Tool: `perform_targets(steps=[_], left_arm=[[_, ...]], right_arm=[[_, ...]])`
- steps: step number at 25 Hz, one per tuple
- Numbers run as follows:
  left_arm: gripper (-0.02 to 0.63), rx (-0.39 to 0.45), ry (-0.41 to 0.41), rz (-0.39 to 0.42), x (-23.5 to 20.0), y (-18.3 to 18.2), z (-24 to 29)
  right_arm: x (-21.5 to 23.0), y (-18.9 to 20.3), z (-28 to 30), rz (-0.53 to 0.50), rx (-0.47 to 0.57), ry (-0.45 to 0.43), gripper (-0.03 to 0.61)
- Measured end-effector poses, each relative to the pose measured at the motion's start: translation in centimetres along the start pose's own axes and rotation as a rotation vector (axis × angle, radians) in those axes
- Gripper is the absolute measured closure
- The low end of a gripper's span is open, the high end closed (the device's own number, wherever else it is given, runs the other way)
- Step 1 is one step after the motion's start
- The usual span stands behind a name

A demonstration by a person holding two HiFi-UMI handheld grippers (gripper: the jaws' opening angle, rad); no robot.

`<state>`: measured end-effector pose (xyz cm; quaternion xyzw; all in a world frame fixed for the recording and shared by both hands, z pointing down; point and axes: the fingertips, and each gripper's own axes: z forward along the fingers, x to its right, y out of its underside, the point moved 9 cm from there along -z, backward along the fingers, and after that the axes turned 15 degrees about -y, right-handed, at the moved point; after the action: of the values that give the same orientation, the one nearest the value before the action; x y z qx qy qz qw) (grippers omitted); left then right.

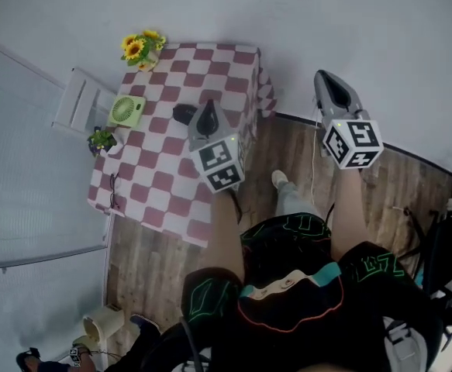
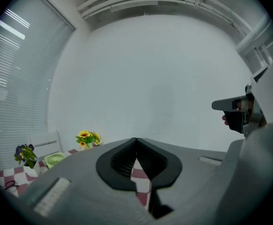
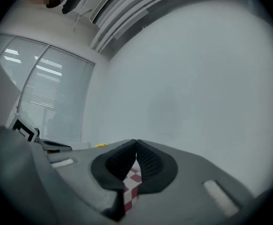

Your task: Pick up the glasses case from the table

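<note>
On the checked table (image 1: 210,68) a green fan (image 1: 126,110) sits near yellow flowers (image 1: 142,49), the dark glasses case (image 1: 183,115) lies on the cloth beside the left gripper (image 1: 206,111), whose jaws are pressed together on nothing, and the right gripper (image 1: 328,80), off past the table's edge, is clenched and empty too.

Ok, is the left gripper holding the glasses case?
No, the left gripper has its jaws shut on nothing, and the dark glasses case lies on the checkered table.
</note>
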<state>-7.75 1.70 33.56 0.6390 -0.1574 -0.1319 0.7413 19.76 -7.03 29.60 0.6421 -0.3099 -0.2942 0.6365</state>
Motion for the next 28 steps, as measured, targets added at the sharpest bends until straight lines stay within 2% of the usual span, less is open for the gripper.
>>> perform_targets(steps=[4,10,16,21,28], left_arm=[[0.604,-0.018,-0.077,-0.023,-0.4,-0.1,3.3],[0.604,-0.062,-0.202,-0.01,-1.2,0.0,7.5],[0.604,-0.106,-0.312,0.004,-1.0,0.0,10.6],[0.604,-0.09,-0.382,0.012,-1.1,-0.4,11.7],[0.604,-0.166,-0.533,-0.012,-3.7,1.3,10.0]], right_arm=[[2.3,-0.2,6.0,0.011,-0.009,-0.097,0.574],[4.9,0.9,13.8,0.043,-0.051,-0.245,0.574],[6.6,2.1,20.9,0.076,-0.11,-0.423,0.464],[6.8,2.8,25.2,0.093,-0.172,-0.541,0.354],[2.9,4.9,29.7,0.11,-0.31,-0.709,0.305]])
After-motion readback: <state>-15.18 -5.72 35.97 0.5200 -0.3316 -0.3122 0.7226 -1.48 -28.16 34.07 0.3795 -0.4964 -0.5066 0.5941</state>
